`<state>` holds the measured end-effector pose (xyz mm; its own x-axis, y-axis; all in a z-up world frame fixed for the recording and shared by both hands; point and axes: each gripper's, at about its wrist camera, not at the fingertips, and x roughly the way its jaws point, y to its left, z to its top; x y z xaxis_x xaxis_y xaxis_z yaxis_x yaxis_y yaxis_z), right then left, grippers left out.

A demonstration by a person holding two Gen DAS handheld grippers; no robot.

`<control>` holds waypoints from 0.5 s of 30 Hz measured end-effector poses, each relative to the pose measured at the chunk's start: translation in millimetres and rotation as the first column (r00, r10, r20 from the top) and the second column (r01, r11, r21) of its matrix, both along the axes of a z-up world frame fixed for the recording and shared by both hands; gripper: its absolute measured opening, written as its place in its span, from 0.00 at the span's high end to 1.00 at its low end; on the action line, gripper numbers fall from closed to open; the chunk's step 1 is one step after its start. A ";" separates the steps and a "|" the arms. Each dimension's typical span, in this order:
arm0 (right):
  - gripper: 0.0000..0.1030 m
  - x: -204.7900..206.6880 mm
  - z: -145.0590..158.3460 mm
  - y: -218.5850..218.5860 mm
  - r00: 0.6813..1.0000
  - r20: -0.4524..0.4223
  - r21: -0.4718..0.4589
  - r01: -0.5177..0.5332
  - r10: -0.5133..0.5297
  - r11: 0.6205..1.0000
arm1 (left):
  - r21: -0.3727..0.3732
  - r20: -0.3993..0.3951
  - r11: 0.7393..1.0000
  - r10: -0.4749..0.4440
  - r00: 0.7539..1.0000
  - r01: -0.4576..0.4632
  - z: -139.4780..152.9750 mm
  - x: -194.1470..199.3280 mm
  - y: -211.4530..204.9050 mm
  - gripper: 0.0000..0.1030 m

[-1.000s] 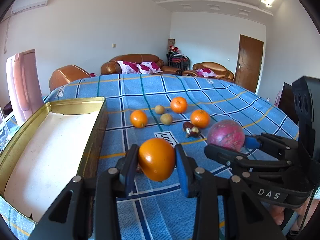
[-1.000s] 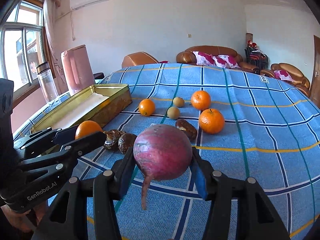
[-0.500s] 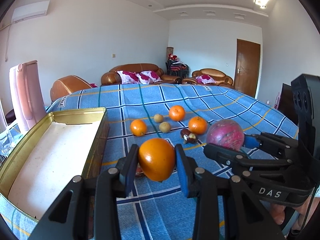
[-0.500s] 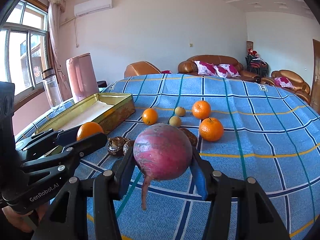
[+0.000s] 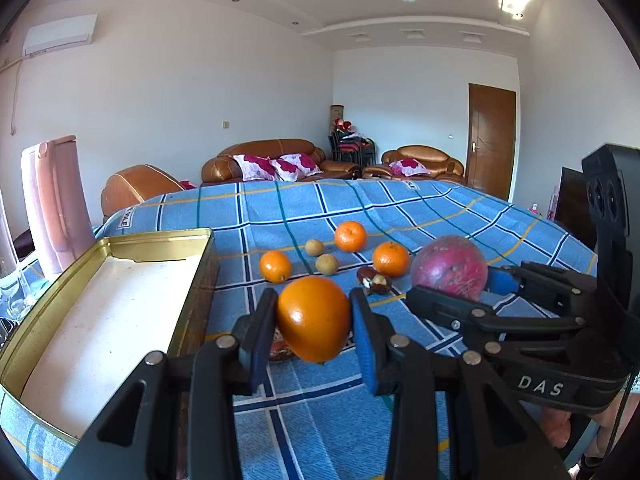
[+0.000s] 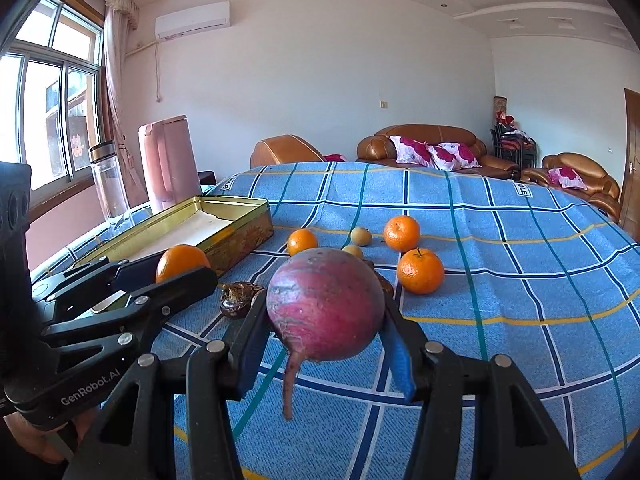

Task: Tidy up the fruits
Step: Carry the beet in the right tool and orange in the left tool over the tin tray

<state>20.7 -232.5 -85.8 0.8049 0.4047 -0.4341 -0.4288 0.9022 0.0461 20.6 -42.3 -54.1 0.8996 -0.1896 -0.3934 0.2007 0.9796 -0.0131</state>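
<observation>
Checked cloth (image 5: 312, 400) under glossy orange (image 5: 314, 318), rough beet (image 6: 325, 306).

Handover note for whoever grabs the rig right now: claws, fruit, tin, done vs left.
Left claw: shut on an orange, held above the cloth beside the gold tin.
Right claw: shut on a red round root-tailed fruit, also lifted.
Tin: nothing in it yet.
On the blue cloth: three oranges, two small tan fruits, a few dark brown pieces.
Done: two pickups. Left: place both, then collect the rest.
</observation>
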 end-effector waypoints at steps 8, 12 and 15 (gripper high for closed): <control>0.47 -4.2 2.4 1.2 1.000 0.027 -0.006 0.003 -0.003 1.000 | 0.012 0.023 1.000 -0.004 1.000 0.003 2.0 -3.9 -3.3 0.63; 0.47 -7.5 3.5 1.2 0.999 0.043 -0.012 0.006 -0.005 1.000 | 0.017 0.039 1.000 -0.007 0.999 0.006 4.1 -7.3 -4.3 0.63; 0.47 -9.9 3.9 1.4 0.999 0.050 -0.017 0.011 -0.010 1.000 | 0.019 0.048 1.000 -0.006 0.999 0.005 5.4 -8.7 -4.9 0.63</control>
